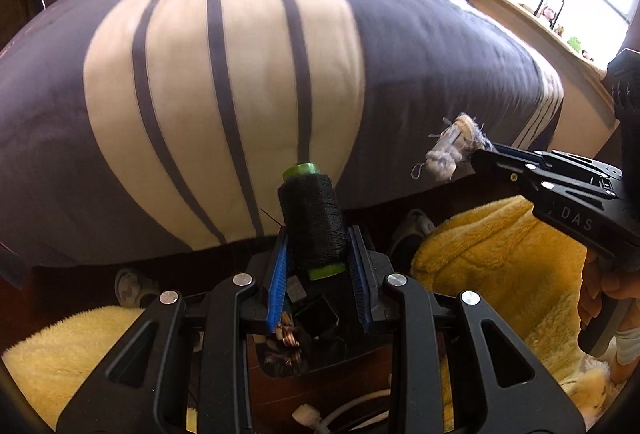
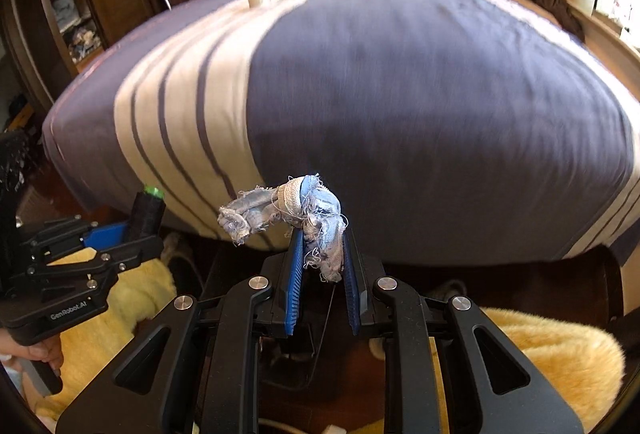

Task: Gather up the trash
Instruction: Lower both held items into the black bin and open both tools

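Black linkage arms fill the foreground, and beyond the fingers spreads the big bed cover [image 1: 420, 45], purple with a cream striped panel, with yellow fleece [image 1: 500, 266] bunched below and to either side of them. Left gripper [image 1: 320, 234] is clamped on a spool of black thread [image 1: 314, 222], green core poking out past the fingertips, blue pads pressing both sides. Right gripper [image 2: 322, 238] is pinched tight on a frayed pale-blue rag [image 2: 288, 211], its loose end flopping left past the fingertips.
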Demonstrator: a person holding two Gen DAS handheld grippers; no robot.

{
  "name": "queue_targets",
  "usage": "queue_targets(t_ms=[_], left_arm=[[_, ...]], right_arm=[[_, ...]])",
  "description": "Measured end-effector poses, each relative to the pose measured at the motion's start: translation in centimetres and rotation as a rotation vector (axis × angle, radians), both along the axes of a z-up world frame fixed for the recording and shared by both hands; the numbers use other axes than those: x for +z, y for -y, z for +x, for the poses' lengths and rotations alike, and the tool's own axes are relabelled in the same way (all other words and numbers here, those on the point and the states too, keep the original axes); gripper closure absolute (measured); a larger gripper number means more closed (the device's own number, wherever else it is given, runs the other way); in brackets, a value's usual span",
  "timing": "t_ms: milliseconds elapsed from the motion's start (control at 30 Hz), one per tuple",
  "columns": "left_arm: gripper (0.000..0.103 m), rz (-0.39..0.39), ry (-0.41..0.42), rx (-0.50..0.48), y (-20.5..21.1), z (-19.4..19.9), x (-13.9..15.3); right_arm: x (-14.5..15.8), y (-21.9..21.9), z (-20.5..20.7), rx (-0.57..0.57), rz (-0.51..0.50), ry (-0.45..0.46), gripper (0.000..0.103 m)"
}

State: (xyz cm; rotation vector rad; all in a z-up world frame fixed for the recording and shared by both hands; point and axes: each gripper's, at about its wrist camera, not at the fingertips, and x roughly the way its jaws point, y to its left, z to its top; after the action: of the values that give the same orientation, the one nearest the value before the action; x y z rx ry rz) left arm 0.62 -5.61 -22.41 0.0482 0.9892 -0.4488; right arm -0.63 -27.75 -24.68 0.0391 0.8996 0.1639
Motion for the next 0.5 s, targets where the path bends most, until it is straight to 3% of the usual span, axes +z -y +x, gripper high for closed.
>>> queue_targets(t_ms=[500], left_arm=[[0.076, 0.054, -0.264, -0.023, 0.3, 1.1, -11.2]], right_arm=[[-10.2, -2.8, 2.2, 0.071, -0.003, -0.265, 0.083]])
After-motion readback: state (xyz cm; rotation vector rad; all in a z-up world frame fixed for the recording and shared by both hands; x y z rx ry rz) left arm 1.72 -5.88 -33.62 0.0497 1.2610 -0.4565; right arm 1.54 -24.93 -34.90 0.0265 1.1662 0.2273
